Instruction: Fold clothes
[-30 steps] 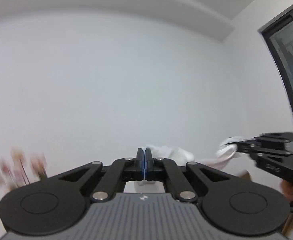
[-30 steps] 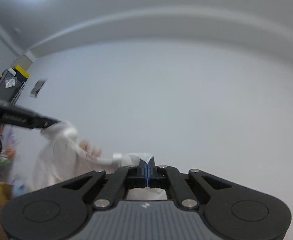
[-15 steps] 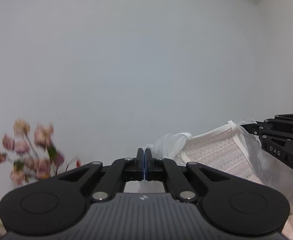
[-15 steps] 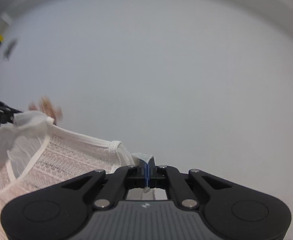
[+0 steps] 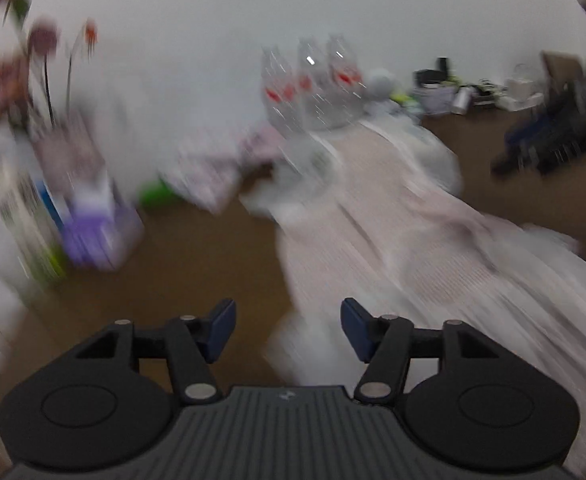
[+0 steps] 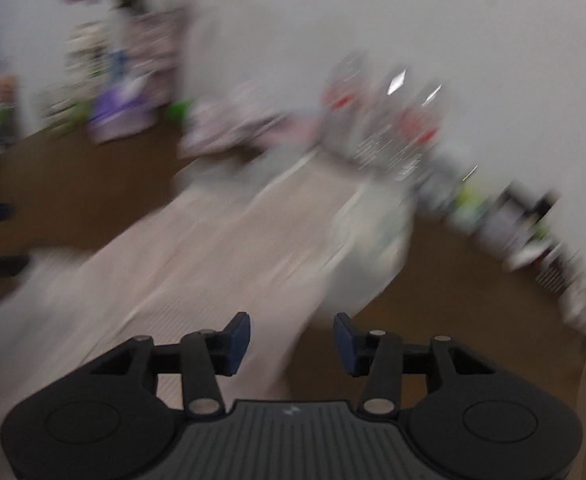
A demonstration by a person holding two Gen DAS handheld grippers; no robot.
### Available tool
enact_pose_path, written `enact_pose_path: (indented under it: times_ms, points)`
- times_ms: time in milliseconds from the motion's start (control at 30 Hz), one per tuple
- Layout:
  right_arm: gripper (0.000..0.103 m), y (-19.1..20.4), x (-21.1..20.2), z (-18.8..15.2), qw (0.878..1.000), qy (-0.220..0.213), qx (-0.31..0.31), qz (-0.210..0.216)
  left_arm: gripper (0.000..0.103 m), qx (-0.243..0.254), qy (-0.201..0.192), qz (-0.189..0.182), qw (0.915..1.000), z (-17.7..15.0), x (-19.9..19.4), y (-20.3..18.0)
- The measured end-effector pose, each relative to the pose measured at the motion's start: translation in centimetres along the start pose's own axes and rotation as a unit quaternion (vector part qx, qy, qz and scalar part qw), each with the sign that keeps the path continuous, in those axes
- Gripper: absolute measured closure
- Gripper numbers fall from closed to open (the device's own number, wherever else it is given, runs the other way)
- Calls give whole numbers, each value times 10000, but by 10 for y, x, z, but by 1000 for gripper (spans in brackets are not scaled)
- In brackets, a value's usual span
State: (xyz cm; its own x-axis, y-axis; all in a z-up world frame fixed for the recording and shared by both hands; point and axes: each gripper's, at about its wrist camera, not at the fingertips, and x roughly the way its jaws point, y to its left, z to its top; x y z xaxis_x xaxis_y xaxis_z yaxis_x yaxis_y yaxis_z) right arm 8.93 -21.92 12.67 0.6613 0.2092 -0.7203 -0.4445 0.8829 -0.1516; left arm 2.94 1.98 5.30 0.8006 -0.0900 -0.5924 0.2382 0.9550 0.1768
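While both views smear with motion, pale garment [image 5: 393, 240] lies spread on brown table [image 5: 181, 264]; left gripper [image 5: 288, 330] and right gripper [image 6: 291, 344] gape, empty, at its near edge. Bottles [image 5: 313, 88] beyond garment: blurred.

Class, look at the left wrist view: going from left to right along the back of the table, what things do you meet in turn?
Flowers → purple box → green thing → clear bottles → dark clutter by the wall. All blurred; the garment lies nearer, spread on the brown table.

Pale pink-white ribbed garment [image 5: 393, 216], spread flat on brown table, blurred
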Motion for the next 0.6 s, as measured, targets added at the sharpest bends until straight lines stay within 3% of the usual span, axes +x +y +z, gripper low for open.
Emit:
enact_pose_path:
  times_ms: [33, 100, 167, 200, 233, 267, 367, 433, 567, 600]
  points:
    - [56, 17, -3, -24, 9999, 75, -9, 133, 34, -252, 137, 2, 9996, -14, -3, -12]
    - [58, 39, -12, -73, 9999, 85, -6, 73, 37, -258, 282, 115, 9992, -31, 1, -24]
    - [62, 47, -18, -102, 9990, -12, 384, -208, 73, -375, 432, 64, 9983, -42, 1, -30]
    - [80, 50, -21, -115, 9977, -67, 588, -325, 97, -551, 452, -47, 9974, -42, 4, -26]
    - [93, 49, -24, -124, 9958, -175, 869, -232, 99, -553, 432, 27, 9975, -45, 1, -25]
    - [102, 48, -28, -128, 9939, -199, 1066, -210, 100, -552, 411, 102, 9976, -48, -2, -25]
    - [103, 57, -44, -134, 9936, -162, 1092, -240, 101, -482, 363, 333, 9976, -64, -19, -23]
    - [103, 78, -63, -144, 9969, -71, 781, 74, 101, -574, 410, 674, 9952, -81, -34, -10]
    - [90, 92, -105, -147, 9967, -314, 72, 745, 85, -832, 737, 1303, 9852, -107, -70, 36]
    - [81, 83, -114, -138, 9946, -614, 237, 803, 78, -837, 611, 1372, 9851, -103, -85, 42]
